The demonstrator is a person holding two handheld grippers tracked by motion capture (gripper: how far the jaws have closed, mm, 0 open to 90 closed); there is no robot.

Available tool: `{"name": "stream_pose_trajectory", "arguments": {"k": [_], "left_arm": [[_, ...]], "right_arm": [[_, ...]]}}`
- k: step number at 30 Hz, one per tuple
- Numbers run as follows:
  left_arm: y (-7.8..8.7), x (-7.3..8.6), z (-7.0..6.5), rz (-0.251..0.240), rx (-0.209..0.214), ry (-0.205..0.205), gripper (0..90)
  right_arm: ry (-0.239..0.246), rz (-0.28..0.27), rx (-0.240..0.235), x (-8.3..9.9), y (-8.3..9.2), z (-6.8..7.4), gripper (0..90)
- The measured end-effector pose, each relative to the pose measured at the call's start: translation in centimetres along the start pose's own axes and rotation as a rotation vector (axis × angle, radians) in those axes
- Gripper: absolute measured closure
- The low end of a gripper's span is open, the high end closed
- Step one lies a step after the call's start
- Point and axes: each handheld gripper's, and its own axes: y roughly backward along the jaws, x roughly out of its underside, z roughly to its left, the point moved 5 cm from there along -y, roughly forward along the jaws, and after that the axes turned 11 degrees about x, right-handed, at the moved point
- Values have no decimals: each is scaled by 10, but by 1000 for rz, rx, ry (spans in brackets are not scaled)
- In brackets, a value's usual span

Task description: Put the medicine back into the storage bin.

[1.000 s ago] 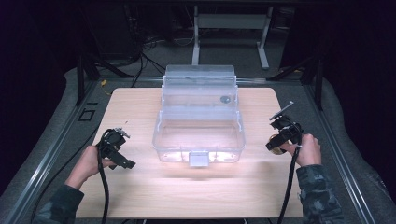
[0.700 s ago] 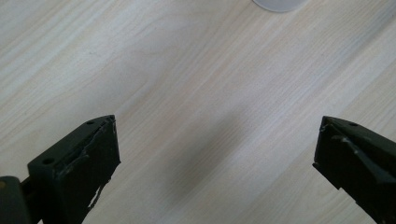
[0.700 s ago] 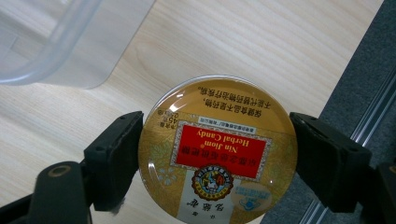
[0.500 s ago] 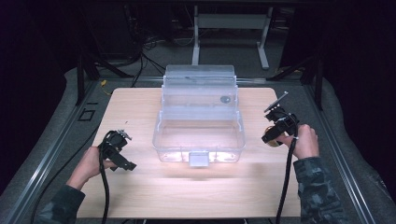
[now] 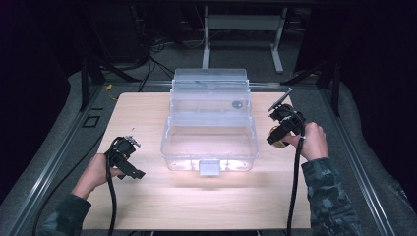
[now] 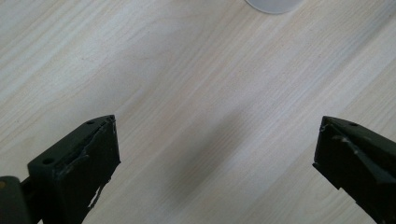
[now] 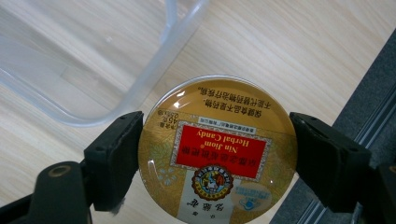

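- Your right claw [image 7: 217, 158] grips one candy tin [image 7: 217, 154], its lower edge cut off at the frame bottom.
- Your left claw [image 6: 217, 154] stands open over the table [image 6: 196, 93].
- One clear box [image 5: 210, 130] sits at center frame.

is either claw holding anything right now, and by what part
The right claw holds a round gold candy tin, jaws pressed on opposite sides of its rim. The left claw is open over the bare wooden table, holding nothing.
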Motion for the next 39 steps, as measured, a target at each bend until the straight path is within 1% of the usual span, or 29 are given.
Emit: {"name": "stream_pose_trajectory", "arguments": {"k": [1, 3, 6, 8, 9, 10, 11, 12, 14, 15, 17, 18, 21, 22, 23, 24, 25, 26, 27, 29, 31, 35, 37, 39], "left_arm": [[0, 0, 0, 2, -2, 0, 2], [-1, 0, 0, 3, 0, 3, 2], [1, 1, 0, 1, 1, 4, 2], [1, 1, 1, -5, -1, 9, 2], [1, 1, 1, -3, -2, 5, 2], [1, 1, 1, -4, -2, 8, 2], [1, 2, 0, -5, -1, 8, 2], [1, 2, 1, -2, -3, 8, 2], [2, 3, 1, -5, -1, 10, 2], [2, 4, 1, -5, -3, 13, 2], [2, 4, 2, -7, -1, 13, 2], [3, 5, 2, -8, 1, 11, 2], [4, 5, 3, -10, -2, 13, 1], [4, 5, 3, -11, 0, 13, 1], [4, 5, 3, -11, -1, 13, 1], [3, 5, 3, -13, 2, 12, 1], [3, 4, 2, -13, 6, 12, 1], [3, 4, 2, -12, 6, 13, 1], [2, 5, 2, -12, 7, 14, 1], [2, 5, 2, -7, 6, 10, 1], [1, 6, 2, -6, 4, 15, 1], [1, 8, 3, -5, 6, 19, 1], [1, 9, 4, -2, 7, 17, 1], [1, 9, 4, -4, 8, 18, 1]], "right_arm": [[2, 1, 16, -2, 1, 1, 202], [15, -2, 14, -7, 2, 5, 202], [23, -15, -9, -13, 3, 11, 202], [30, -20, -15, -16, 3, 14, 202], [36, -14, 8, -18, 3, 15, 202], [38, -28, -47, -21, 2, 18, 202], [38, -26, -41, -22, 2, 19, 202], [46, -20, -7, -24, 2, 20, 202], [57, -23, -9, -29, 1, 24, 202], [62, -27, -16, -31, 1, 27, 202], [66, -43, -60, -37, 0, 33, 202], [75, -31, -20, -38, 0, 34, 202], [88, -41, -24, -44, -1, 42, 202], [92, -45, -52, -46, -2, 46, 202], [97, -43, -44, -47, -2, 47, 202], [105, -45, -50, -49, -4, 50, 202], [103, -46, -69, -50, -5, 53, 202], [107, -44, -79, -52, -7, 56, 202], [116, -43, -79, -53, -8, 58, 202], [119, -37, -80, -56, -12, 62, 202], [130, -27, -73, -58, -15, 66, 202], [135, -18, -103, -61, -23, 75, 202], [128, -15, -120, -62, -27, 78, 202], [128, -8, -126, -62, -31, 80, 202]]}}
